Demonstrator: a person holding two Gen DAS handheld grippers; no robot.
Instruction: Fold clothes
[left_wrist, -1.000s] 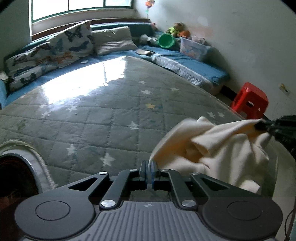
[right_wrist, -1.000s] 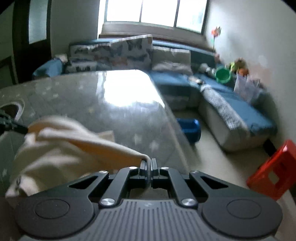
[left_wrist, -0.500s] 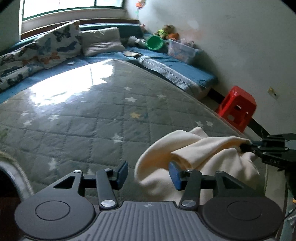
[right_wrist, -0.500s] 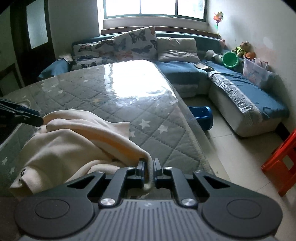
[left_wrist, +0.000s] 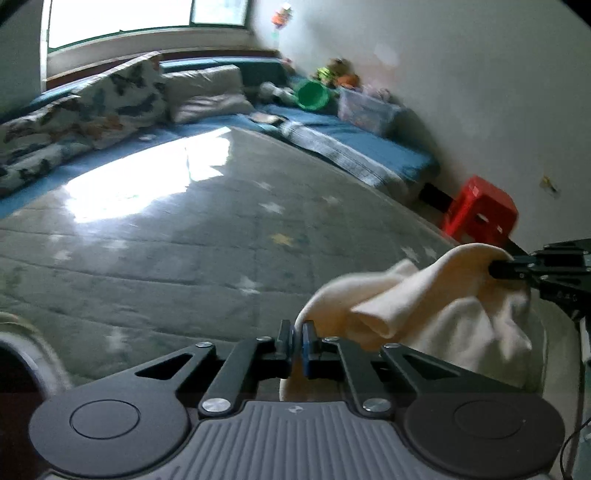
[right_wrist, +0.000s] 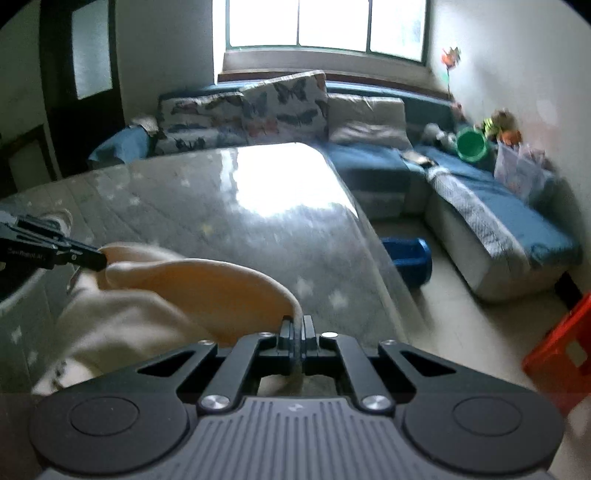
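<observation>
A cream garment (left_wrist: 443, 295) hangs bunched between my two grippers, just above the near end of the green quilted table (left_wrist: 184, 240). My left gripper (left_wrist: 297, 334) is shut on one edge of it, and cloth shows between and below the pads. In the left wrist view my right gripper (left_wrist: 493, 267) pinches the garment's far fold at the right. The right wrist view shows the right gripper (right_wrist: 297, 326) shut on a thin edge of the garment (right_wrist: 147, 306). There the left gripper (right_wrist: 99, 260) grips the cloth at the left. The cloth's lower part sags out of sight behind the grippers.
A blue sofa (left_wrist: 351, 144) with butterfly cushions runs along the far and right sides of the table. A red stool (left_wrist: 480, 214) and a blue bin (right_wrist: 408, 258) stand on the floor by the table's right edge. A pale round rim (left_wrist: 33, 343) lies at the table's near left.
My left gripper opened half a second ago with the cloth between its pads and has shut on the garment's edge. The right gripper kept its hold and rose slightly.
</observation>
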